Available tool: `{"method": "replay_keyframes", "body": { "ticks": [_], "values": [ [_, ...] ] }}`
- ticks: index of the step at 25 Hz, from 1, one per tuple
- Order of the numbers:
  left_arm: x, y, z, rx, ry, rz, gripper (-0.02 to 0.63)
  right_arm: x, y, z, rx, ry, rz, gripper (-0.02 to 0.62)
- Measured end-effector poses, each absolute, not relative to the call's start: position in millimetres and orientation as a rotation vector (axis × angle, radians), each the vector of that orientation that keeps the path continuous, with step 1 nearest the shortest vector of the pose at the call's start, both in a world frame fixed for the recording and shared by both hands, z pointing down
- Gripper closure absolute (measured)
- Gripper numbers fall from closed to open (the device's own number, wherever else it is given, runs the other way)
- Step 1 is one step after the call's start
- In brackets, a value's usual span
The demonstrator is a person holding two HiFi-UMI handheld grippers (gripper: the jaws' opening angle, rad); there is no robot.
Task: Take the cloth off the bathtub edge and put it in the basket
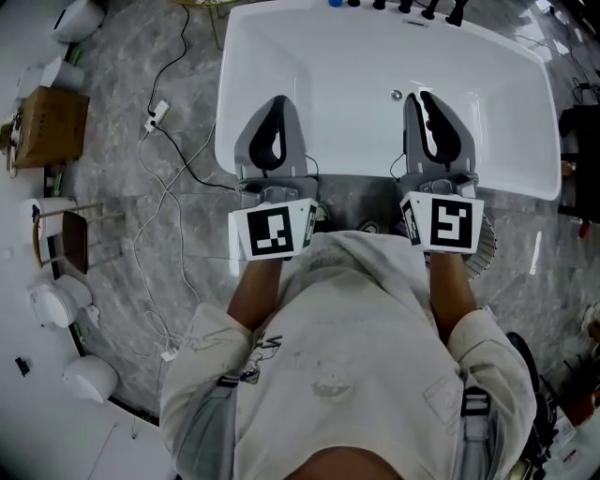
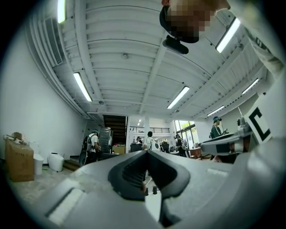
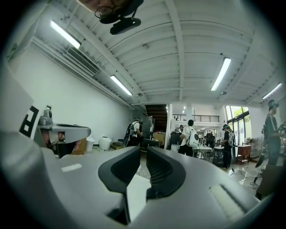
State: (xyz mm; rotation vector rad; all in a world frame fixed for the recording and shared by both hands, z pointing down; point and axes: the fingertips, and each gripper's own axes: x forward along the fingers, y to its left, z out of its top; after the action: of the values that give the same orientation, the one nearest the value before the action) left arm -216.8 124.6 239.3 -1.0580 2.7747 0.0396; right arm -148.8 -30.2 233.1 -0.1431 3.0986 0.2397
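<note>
No cloth shows in any view. The white bathtub [image 1: 375, 56] lies ahead of me, and its near edge passes under both grippers. My left gripper [image 1: 278, 98] is held level over that edge, its tips touching and nothing between them; the left gripper view [image 2: 145, 152] looks out into the room. My right gripper [image 1: 424, 94] is level beside it, its jaws a narrow slit apart and empty, as the right gripper view [image 3: 143, 150] also shows. A ribbed pale rim [image 1: 484, 251], perhaps the basket, peeks out under my right hand.
Cables [image 1: 159, 216] trail over the grey marble floor to the tub's left. A cardboard box [image 1: 52, 127], a stool [image 1: 66, 239] and white fixtures [image 1: 56, 302] stand further left. Dark taps [image 1: 403, 6] line the tub's far edge. People [image 2: 149, 141] stand far off.
</note>
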Motion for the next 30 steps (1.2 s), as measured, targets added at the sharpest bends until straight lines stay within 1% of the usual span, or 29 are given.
{"method": "replay_keyframes", "body": {
  "ticks": [2,3,30],
  "values": [
    [-216.6,120.7,238.6,-1.067,2.767,0.051,0.604,-148.8,-32.3,235.6,-0.149,3.106,0.239,0.583],
    [-217.1,119.5,237.6,-1.071,2.765,0.061,0.604,-149.0,-32.7,236.2,-0.147,3.11,0.231,0.592],
    [-212.1,100.6,234.2,-1.147,2.735,0.057,0.604,-142.9,-51.9,237.7,-0.197,3.142,0.259,0.594]
  ]
}}
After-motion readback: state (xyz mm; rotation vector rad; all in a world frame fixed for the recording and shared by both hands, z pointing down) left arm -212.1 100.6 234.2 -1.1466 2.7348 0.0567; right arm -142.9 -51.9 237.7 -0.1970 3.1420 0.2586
